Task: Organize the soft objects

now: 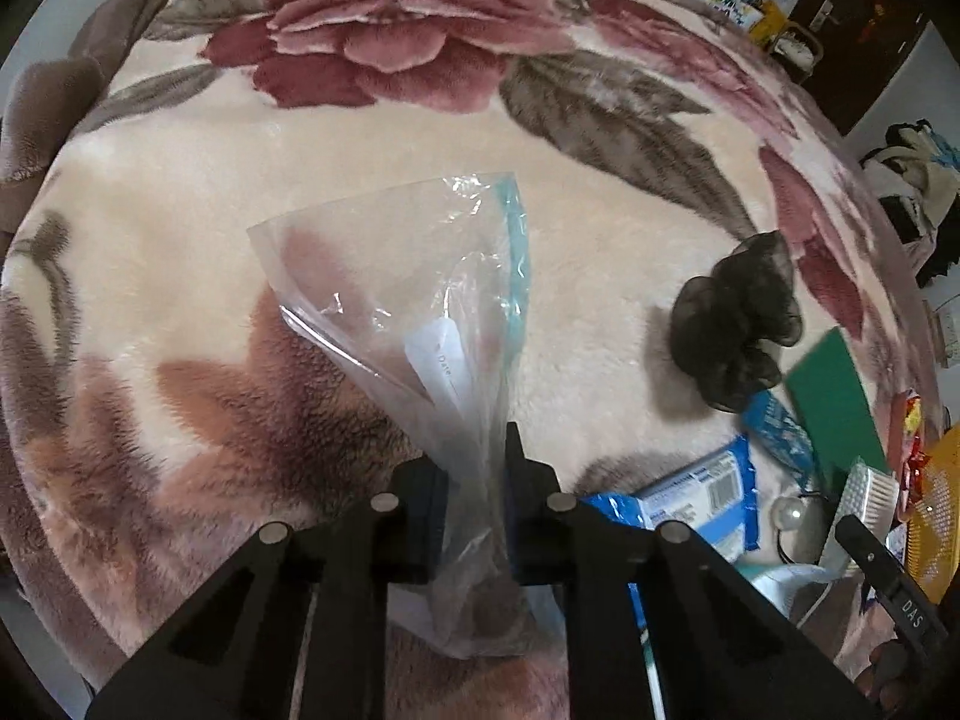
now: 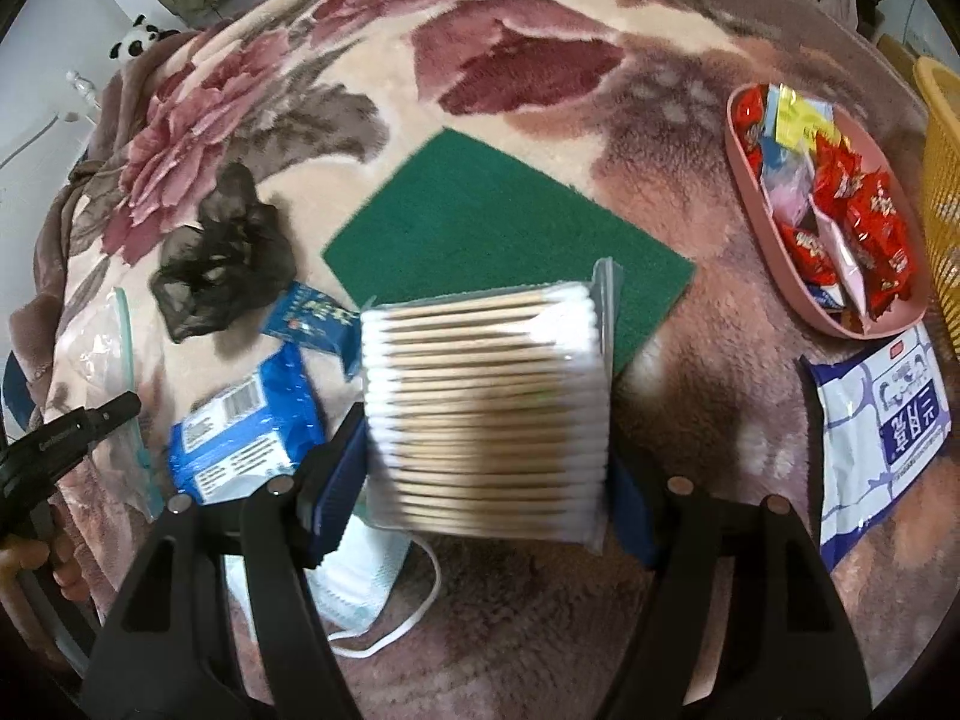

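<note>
Presently we hold two things above the floral blanket [image 1: 180, 192]; our left gripper [image 1: 474, 480] has its jaws pinched tight on the gathered end of a clear zip bag [image 1: 408, 300], whose teal seal strip runs along its 3 o'clock edge, and the rest of the bag fans out toward 12 o'clock over the cream fleece; our right gripper [image 2: 486, 480] has its jaws spread wide yet pressed against both sides of a pack of cotton swabs [image 2: 486, 396], which sits lifted between the blue pads, its wooden sticks lying crosswise. Behind the pack at 12 o'clock a green scouring pad [image 2: 504, 222] lies flat on the blanket; at 10 o'clock a dark sheer scrunchie [image 2: 222, 252] rests crumpled, and just beside it a small blue sachet [image 2: 312, 324]; at 9 o'clock lies a blue wipes packet [image 2: 240, 438] with its barcode up; under the swabs at 7 o'clock a pale face mask [image 2: 360, 582] trails its white ear loop. At 2 o'clock a pink tray [image 2: 756, 228] holds red wrapped sweets [image 2: 870, 222]; at 3 o'clock a white and purple pouch [image 2: 882, 438] lies flat, near the edge of a yellow basket [image 2: 942, 180].
</note>
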Tool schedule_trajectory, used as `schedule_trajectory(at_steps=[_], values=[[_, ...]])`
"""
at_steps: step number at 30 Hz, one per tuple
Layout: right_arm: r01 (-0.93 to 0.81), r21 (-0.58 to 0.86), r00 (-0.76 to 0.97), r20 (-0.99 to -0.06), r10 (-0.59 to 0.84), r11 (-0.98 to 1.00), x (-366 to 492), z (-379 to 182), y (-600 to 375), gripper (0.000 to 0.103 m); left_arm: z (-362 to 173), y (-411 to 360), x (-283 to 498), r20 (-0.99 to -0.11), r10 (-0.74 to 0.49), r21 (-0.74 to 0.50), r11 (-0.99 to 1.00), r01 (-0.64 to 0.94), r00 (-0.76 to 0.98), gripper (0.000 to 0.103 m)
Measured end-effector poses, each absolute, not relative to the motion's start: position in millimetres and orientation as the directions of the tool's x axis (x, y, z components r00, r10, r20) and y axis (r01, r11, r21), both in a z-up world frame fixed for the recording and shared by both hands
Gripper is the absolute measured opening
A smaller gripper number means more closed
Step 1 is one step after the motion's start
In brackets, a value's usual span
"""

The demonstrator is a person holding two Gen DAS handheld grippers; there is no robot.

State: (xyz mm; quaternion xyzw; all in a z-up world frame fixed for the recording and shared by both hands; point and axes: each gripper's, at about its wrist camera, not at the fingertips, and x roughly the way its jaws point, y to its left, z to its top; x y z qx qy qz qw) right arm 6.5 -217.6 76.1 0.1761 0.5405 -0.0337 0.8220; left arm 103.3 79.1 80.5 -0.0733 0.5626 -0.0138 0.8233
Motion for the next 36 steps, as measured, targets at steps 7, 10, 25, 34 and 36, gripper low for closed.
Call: schedule_trajectory(at_steps=[7,10,25,34,36], values=[[0.214,0.268,0.451,-0.880,0.148,0.939,-1,98,-207,0.071,104,86,82,-0.913,-0.109,-0.140,0.989,-0.051,0.393,0.014],[0.202,0.270,0.465,-0.873,0.150,0.941,-6,107,-204,0.071,112,84,72,-0.909,-0.108,-0.136,0.990,-0.043,0.402,0.014],[0.158,0.279,0.557,-0.817,0.148,0.947,-29,162,-203,0.071,150,68,27,-0.885,-0.127,-0.135,0.991,0.014,0.447,0.014],[0.137,0.283,0.546,-0.821,0.166,0.949,-50,167,-202,0.071,164,41,2,-0.877,-0.142,-0.120,0.990,0.078,0.460,0.014],[0.132,0.283,0.548,-0.820,0.168,0.950,-55,170,-202,0.071,168,37,-3,-0.874,-0.144,-0.117,0.989,0.088,0.464,0.014]])
